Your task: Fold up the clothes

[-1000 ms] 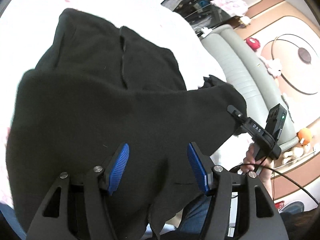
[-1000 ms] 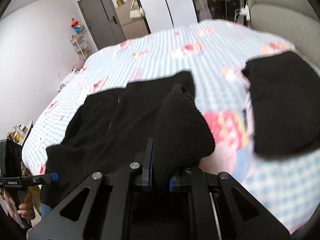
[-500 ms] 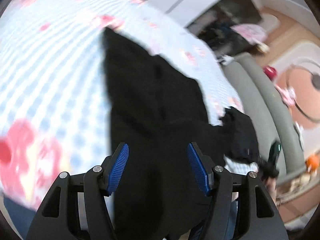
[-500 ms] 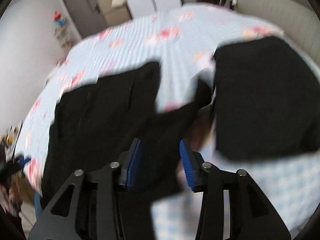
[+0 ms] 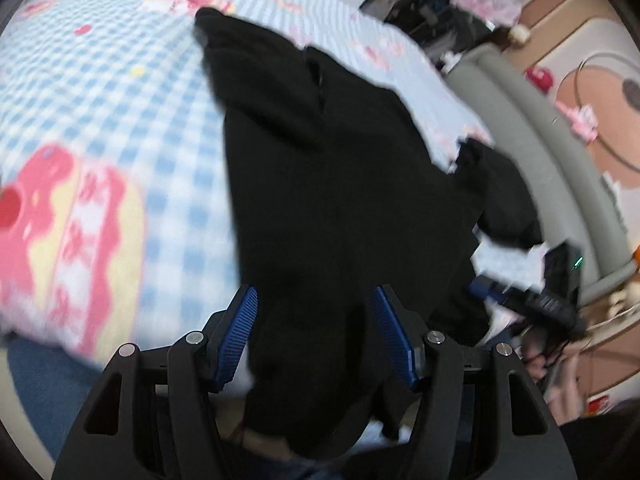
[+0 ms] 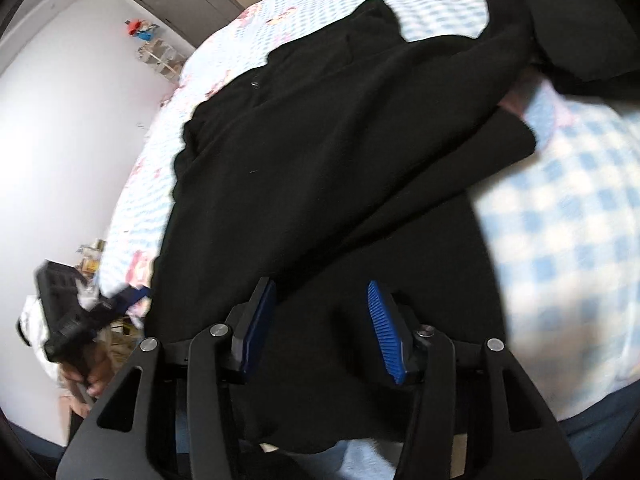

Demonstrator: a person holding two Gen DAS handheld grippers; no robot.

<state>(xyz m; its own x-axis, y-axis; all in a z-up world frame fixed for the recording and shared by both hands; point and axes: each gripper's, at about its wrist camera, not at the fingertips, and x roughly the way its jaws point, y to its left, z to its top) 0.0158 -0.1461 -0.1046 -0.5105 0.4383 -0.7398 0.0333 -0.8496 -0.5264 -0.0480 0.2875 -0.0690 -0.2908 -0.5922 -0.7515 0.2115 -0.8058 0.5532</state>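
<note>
Left tongs [image 5: 316, 334] gape over black garment [image 5: 340, 200]; it lies on checked bedsheet [image 5: 120, 120].

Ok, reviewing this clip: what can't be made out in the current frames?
- Left wrist view: the black garment runs behind the left gripper, so its near hem is hidden.
- Right wrist view: a second black garment is cut off by the frame edge.
- Both views: the checked bedsheet print is motion-blurred.
</note>
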